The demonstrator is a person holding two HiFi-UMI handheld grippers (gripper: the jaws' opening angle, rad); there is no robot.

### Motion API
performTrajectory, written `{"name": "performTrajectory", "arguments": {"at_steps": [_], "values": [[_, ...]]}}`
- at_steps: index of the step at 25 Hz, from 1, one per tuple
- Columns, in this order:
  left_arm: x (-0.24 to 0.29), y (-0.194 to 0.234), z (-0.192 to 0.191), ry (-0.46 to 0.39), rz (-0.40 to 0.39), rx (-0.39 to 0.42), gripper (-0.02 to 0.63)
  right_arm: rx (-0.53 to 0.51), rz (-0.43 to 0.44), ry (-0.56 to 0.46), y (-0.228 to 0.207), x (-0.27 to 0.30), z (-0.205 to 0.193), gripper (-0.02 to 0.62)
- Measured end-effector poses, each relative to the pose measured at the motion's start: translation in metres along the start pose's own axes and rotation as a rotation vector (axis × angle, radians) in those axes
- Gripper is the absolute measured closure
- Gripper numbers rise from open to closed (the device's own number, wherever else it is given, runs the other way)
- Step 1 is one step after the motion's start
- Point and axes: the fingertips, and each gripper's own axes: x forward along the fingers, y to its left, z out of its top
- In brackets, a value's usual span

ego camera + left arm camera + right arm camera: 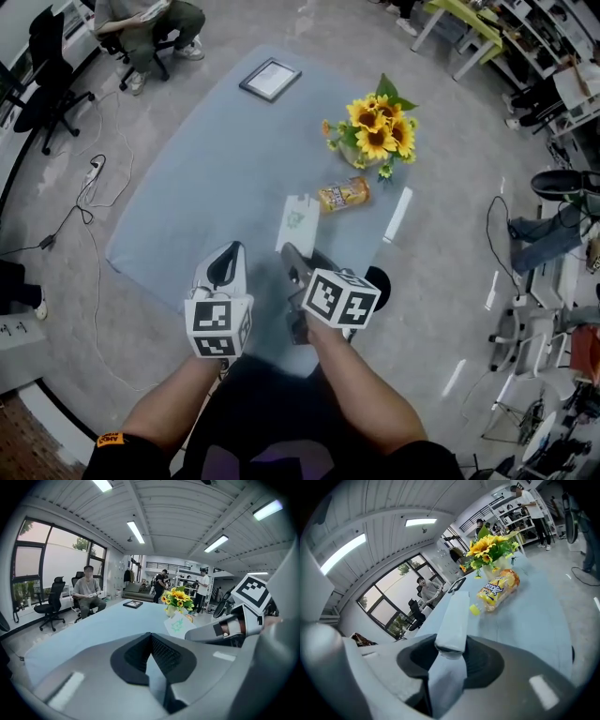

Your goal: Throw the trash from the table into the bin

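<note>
The blue-grey bench (216, 178) fills most of the head view. A bunch of sunflowers (375, 127) stands toward its far right, and a picture frame (270, 79) lies flat near the far edge. Neither looks like trash.

The right gripper (450, 651) is clenched on a white carton (300, 220). Its jaws grip the near end, and the rest of the carton sticks out ahead over the bench. The left gripper (151, 637) hangs beside it over the near edge. Its jaws are closed tip to tip with nothing between them.

Beyond the carton, near the flowers, a yellow plastic bottle (343, 195) lies on its side. Its cap end points toward the grippers.

The step in hand looks like carrying away the first piece: the carton is gripped but not yet binned. A dark round shape (378, 277) shows just off the bench's near right edge, partly behind the right gripper's marker cube. It may be the bin, though I cannot tell for sure.

If so, the next move calls for swinging the right gripper over that opening and releasing the carton only once it is above it. The bottle would be left for the following pick.
</note>
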Motion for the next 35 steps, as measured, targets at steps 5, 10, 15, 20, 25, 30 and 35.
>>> {"name": "performTrajectory", "arguments": {"at_steps": [5, 10, 15, 20, 25, 30, 35], "values": [[-0.004, -0.018, 0.0, -0.007, -0.025, 0.007, 0.598, 0.003, -0.003, -0.021, -0.003, -0.025, -0.001, 0.44], [-0.005, -0.039, 0.0, -0.002, -0.053, 0.019, 0.598, 0.008, -0.018, -0.043, -0.014, -0.048, 0.0, 0.44], [-0.004, -0.064, 0.005, -0.005, -0.085, 0.044, 0.598, 0.019, -0.025, -0.07, -0.024, -0.07, 0.003, 0.44], [-0.001, -0.093, 0.008, -0.007, -0.124, 0.065, 0.598, 0.028, -0.043, -0.091, -0.039, -0.093, 0.004, 0.44], [-0.002, -0.124, 0.01, -0.013, -0.168, 0.081, 0.598, 0.046, -0.067, -0.118, -0.055, -0.122, 0.003, 0.44], [0.0, -0.152, 0.009, -0.012, -0.203, 0.095, 0.598, 0.063, -0.088, -0.14, -0.073, -0.144, 0.002, 0.44], [-0.001, -0.178, 0.007, -0.01, -0.235, 0.106, 0.598, 0.08, -0.104, -0.156, -0.089, -0.165, 0.0, 0.44]]}}
